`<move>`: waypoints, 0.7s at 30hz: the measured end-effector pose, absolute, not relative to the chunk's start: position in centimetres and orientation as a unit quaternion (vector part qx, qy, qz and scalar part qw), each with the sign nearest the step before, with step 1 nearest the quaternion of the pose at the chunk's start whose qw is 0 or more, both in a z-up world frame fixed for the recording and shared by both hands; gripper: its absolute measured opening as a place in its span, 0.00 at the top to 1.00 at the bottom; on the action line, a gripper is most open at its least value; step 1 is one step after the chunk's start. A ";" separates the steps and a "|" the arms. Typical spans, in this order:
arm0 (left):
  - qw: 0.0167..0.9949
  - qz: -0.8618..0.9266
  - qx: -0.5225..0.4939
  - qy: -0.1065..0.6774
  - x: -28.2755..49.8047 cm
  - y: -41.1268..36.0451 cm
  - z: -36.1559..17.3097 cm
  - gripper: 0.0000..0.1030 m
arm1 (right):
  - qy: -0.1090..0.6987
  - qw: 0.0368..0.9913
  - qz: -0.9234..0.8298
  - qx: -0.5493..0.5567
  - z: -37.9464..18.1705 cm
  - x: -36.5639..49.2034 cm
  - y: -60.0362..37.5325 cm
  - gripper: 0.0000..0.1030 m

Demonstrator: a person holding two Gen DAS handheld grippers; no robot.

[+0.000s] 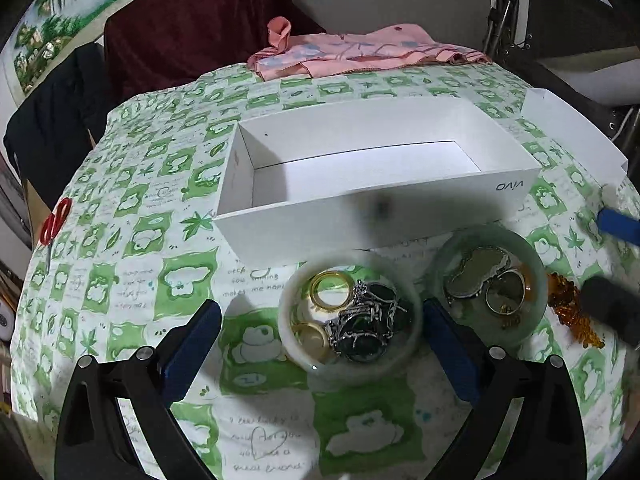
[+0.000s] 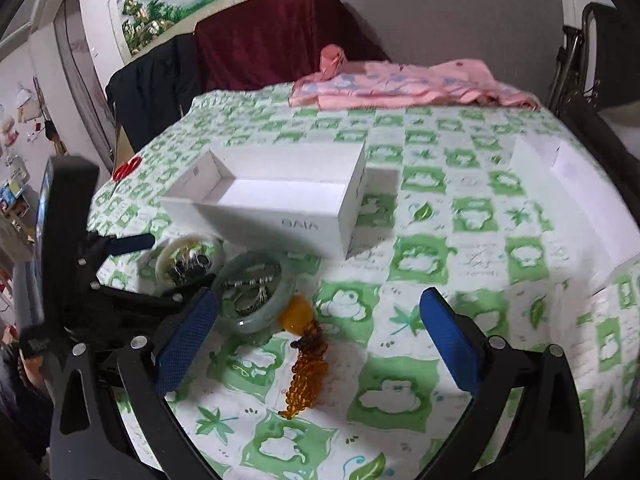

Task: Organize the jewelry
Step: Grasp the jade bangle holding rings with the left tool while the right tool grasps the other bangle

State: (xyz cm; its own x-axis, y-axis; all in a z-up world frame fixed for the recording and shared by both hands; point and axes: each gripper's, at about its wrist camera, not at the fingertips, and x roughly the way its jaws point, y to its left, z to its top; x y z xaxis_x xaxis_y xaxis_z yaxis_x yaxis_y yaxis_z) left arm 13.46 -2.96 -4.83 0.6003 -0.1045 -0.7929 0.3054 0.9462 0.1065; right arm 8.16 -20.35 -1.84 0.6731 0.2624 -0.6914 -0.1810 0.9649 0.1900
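Picking looks about to start — both the left gripper [image 1: 320, 354] and right gripper [image 2: 318, 338] spread empty, white bangle [image 1: 350, 322] between left fingers, amber beads [image 2: 306, 372] under right — the next move closes, then carries to the white box [image 1: 372, 196].

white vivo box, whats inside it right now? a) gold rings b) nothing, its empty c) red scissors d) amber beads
b: the white vivo box shows only its bare white floor in the left wrist view, while the gold rings sit in a pale bangle in front of it and the amber beads lie on the tablecloth.
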 end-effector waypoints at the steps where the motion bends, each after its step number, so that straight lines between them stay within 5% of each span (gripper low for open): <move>1: 0.886 -0.119 0.111 0.434 13.7 -2.9 -4.9 0.04 | 0.391 0.911 0.120 0.048 -2.2 8.3 -20.2 0.06; 7: 0.879 -0.139 0.088 0.447 14.4 -2.4 -4.9 0.06 | 0.389 0.914 0.117 -0.012 -3.1 8.1 -18.3 0.06; 9: 0.881 -0.151 0.089 0.441 13.7 -1.9 -4.5 0.30 | 0.378 0.917 0.121 -0.036 -2.9 7.5 -17.5 0.06; 10: 0.883 -0.146 0.088 0.437 13.2 -1.4 -4.3 0.33 | 0.374 0.918 0.125 -0.047 -2.9 7.4 -17.1 0.06; 21: 0.882 -0.149 0.021 0.446 12.9 1.7 -3.9 0.33 | 0.383 0.900 0.133 -0.159 -3.3 9.7 -11.8 0.06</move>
State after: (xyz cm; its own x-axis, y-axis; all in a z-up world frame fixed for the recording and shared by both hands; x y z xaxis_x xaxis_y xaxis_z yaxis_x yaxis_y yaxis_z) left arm 12.89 1.66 -3.85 0.5574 -0.2433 -0.7938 0.2812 0.9549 -0.0953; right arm 9.65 -11.78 -3.34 0.6718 0.1174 -0.7313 -0.3601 0.9146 -0.1840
